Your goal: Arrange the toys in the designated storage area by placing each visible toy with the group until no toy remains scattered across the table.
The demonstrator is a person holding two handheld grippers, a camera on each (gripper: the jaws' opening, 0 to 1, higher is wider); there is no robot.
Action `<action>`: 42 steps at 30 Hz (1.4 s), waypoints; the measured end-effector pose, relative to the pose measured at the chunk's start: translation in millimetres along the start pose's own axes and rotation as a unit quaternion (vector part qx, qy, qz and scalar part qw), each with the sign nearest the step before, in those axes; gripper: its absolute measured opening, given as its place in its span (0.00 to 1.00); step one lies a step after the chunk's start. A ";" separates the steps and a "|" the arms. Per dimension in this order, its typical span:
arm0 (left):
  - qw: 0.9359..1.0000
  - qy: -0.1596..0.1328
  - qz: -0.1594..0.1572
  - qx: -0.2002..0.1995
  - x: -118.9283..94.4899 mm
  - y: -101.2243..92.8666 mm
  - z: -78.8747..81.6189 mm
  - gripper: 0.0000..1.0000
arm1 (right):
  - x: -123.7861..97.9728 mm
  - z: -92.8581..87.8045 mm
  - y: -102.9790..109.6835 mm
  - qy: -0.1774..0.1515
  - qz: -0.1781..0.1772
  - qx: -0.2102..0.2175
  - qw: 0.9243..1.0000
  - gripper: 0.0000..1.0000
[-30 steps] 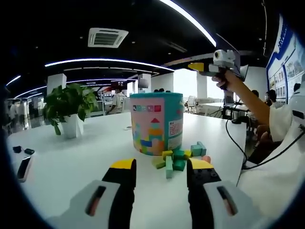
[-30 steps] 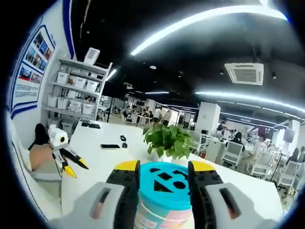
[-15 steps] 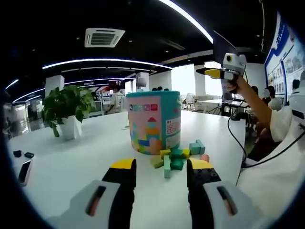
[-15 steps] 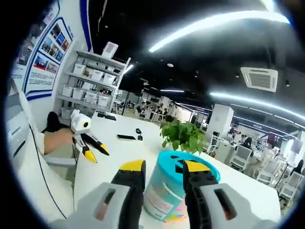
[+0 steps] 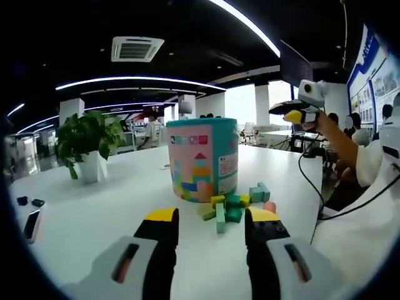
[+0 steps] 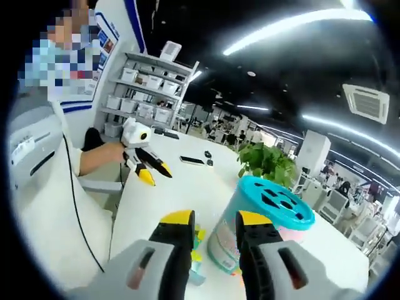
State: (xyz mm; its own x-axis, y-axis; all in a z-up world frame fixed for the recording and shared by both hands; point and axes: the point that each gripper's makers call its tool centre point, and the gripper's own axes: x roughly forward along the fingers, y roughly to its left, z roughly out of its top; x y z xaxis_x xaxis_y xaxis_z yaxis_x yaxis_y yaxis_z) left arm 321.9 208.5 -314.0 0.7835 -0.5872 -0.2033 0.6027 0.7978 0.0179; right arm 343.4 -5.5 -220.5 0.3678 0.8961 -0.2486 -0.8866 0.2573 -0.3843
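The white table [image 5: 94, 212] spreads wide under both my claws, and on it stands the tall toy tub [image 5: 203, 159] with its teal lid, upright, pictures of blocks on its side. Behind it to the left sits a potted plant [image 5: 90, 144], well apart, and two phones lie near the table's left edge. In the right gripper view the shelves [image 6: 147, 94] of white bins line the far wall. The scattered blocks [image 5: 234, 206] lie in a loose heap just beside the tub's base, green, teal and yellow ones touching each other, straight ahead of my left claw [image 5: 212, 225], whose jaws stand apart and hold nothing. My right claw [image 6: 215, 226] has its jaws a narrow gap apart, also empty, looking down past the tub's lid at a few blocks by its foot. Compared with half a second ago, my right claw has tipped lower and swung toward the tub, while my left view has barely shifted.
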 end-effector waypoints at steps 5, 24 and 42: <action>1.000 -0.003 0.001 0.004 -1.6 -0.5 2.5 0.43 | 4.5 -10.7 18.1 0.008 0.030 -0.006 1.000 0.25; 0.998 -0.043 -0.016 -0.048 -4.0 -5.6 20.4 0.60 | 32.4 -55.6 59.9 0.027 0.110 0.000 0.994 0.29; 0.999 -0.035 -0.008 -0.012 -2.9 -4.3 16.0 0.52 | 71.3 -119.1 77.1 0.097 0.155 -0.004 0.983 0.28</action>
State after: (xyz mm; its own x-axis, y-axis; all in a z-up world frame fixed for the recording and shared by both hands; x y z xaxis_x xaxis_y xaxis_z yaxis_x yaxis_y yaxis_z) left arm 319.5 204.6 -297.8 0.7822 -0.6081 -0.1352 0.6128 0.7902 -0.0082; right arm 334.6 35.1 -373.7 0.1271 0.8451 -0.5192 -0.9626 -0.0213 -0.2702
